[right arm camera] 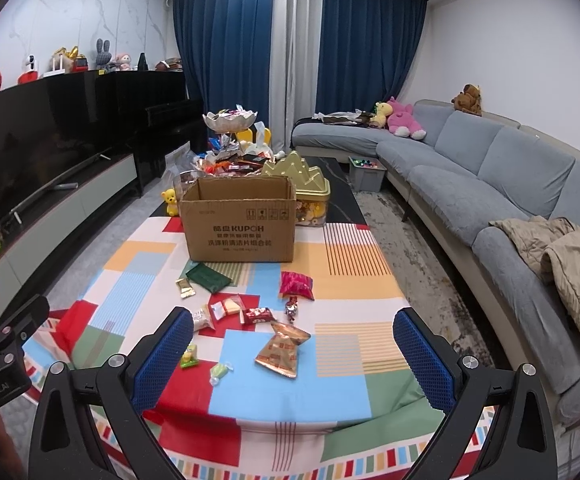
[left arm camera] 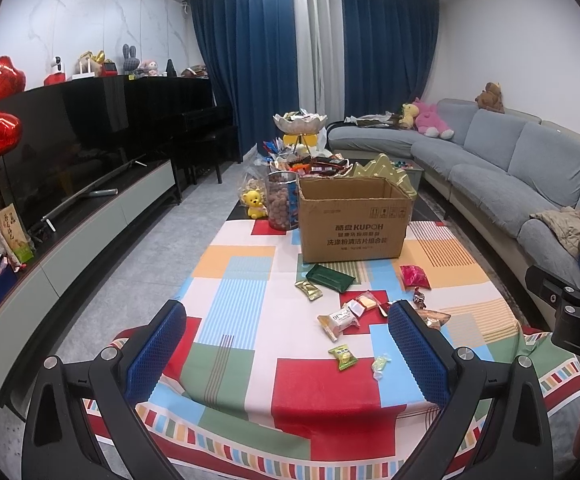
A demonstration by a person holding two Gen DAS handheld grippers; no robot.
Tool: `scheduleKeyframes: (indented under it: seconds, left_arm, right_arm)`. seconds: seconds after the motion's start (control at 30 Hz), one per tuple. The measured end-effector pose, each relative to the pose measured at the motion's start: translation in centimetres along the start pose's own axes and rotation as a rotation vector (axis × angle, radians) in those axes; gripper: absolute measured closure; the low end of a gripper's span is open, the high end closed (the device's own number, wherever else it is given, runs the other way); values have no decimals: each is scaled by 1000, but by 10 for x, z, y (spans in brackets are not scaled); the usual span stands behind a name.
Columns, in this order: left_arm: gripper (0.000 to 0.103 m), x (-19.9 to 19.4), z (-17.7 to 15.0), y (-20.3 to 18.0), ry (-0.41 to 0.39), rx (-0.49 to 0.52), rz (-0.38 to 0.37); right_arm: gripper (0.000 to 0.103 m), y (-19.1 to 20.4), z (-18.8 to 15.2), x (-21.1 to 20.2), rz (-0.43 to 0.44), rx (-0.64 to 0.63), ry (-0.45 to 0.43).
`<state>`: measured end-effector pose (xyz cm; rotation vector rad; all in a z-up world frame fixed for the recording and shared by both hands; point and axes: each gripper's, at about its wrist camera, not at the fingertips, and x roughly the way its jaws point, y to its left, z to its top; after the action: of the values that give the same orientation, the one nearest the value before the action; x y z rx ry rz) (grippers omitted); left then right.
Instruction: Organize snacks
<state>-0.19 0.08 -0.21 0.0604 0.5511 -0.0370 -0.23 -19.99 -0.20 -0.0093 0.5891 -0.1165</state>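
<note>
Snacks (right arm camera: 249, 316) lie loose on the worktop (right arm camera: 342, 384), between both tools and the cardboard box (right arm camera: 239, 222). The left tool (left arm camera: 287, 356) and right tool (right arm camera: 294, 360) each hang wide apart, holding nothing. Only the right view shows the crinkled gold bag (right arm camera: 281, 350) whole, nearest its tool; the left view catches just its corner. A green pack (left arm camera: 330, 278) and a pink pack (left arm camera: 414, 276) lie just in front of the box. A patchwork cloth covers the worktop. Beyond the box stand blue curtains (left arm camera: 265, 64), with a grey sofa (right arm camera: 490, 184) to its right.
</note>
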Motion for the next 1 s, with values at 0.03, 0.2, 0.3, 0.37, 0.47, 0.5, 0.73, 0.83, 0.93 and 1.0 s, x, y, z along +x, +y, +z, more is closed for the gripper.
scheduleKeyframes:
  seconds: [0.03, 0.2, 0.3, 0.37, 0.47, 0.5, 0.73, 0.83, 0.93, 1.0]
  left_arm:
    - [0, 0, 0, 1, 0, 0, 0]
    - [0, 0, 0, 1, 0, 0, 0]
    - [0, 0, 0, 1, -1, 0, 0]
    - [0, 0, 0, 0, 0, 0, 1]
    - [0, 0, 0, 1, -1, 1, 0]
    - [0, 0, 0, 1, -2, 1, 1]
    - [0, 3, -1, 4, 3, 1, 3]
    - [0, 7, -1, 7, 15, 3, 2]
    - [0, 13, 1, 9, 32, 7, 4]
    - [0, 17, 2, 11, 40, 8, 7]
  right_arm:
    - [1, 0, 0, 0, 0, -1, 0]
    - [1, -1, -1, 1, 1, 1, 0]
    - [2, -1, -1, 0, 2, 0, 0]
    - [2, 0, -2, 1, 2, 1, 1]
    - [2, 0, -1, 2, 3, 1, 0]
    - [2, 0, -1, 2, 3, 1, 1]
    - [1, 1, -2, 4, -1, 3, 6]
    - [1, 3, -2, 11, -2, 5, 19]
    - [1, 4, -1, 21, -3, 4, 36]
    - [1, 3, 0, 26, -3, 2, 48]
